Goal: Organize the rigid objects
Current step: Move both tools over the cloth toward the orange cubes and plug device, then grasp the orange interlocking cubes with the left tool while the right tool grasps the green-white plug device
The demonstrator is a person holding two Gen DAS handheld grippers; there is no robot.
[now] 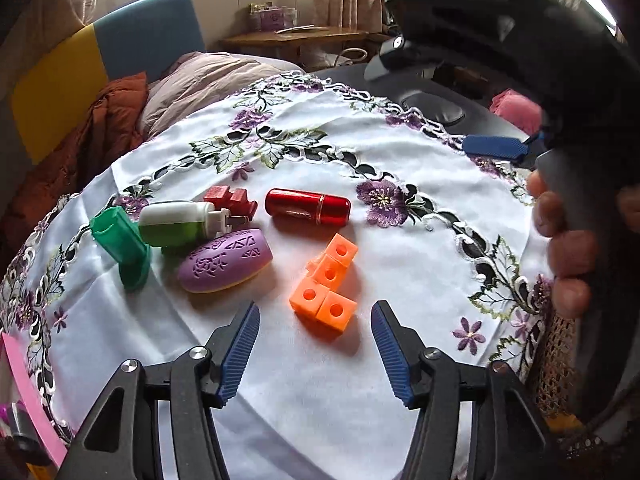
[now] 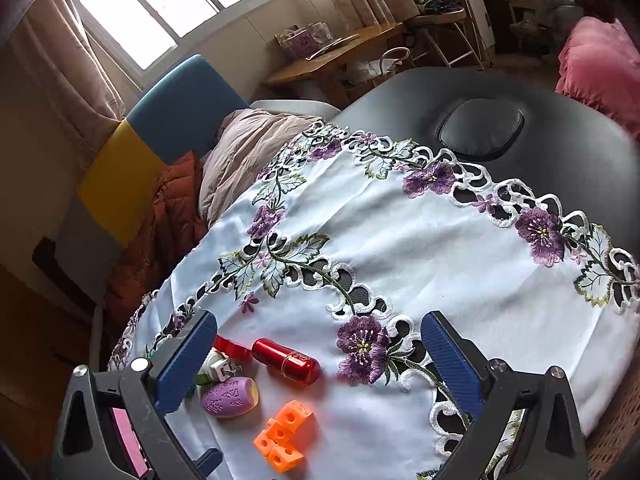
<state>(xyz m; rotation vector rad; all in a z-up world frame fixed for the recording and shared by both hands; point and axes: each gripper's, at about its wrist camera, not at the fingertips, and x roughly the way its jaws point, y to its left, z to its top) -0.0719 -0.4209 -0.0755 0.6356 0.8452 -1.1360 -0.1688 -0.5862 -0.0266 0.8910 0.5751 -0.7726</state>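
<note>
Both claws open & empty over the cloth-covered surface, small rigid objs clustered in the middle.

Left claw (image 1: pixel 315 322) spread mid-wide, nothing btwn pads, orange plastic block cluster w/ round holes (image 1: pixel 326 286) just ahead of the tips at frame centre. Glossy red metal capsule (image 1: pixel 308 207) above it; purple oval plastic shell w/ cut-out pattern (image 1: pixel 226 262) to the left, touching a white/green plug-in unit (image 1: pixel 176 222). Green plastic stand (image 1: pixel 122 246) far left, small dark-red notched block (image 1: pixel 230 199) behind the plug. All on white embroidered tablecloth w/ purple flowers (image 1: pixel 360 152). Right claw (image 2: pixel 318 350) wide, empty; in right wrist view same objs sit lower left, cluster near bottom centre. A hand (image 1: pixel 568 248) grips the right tool at right edge of left view.
</note>
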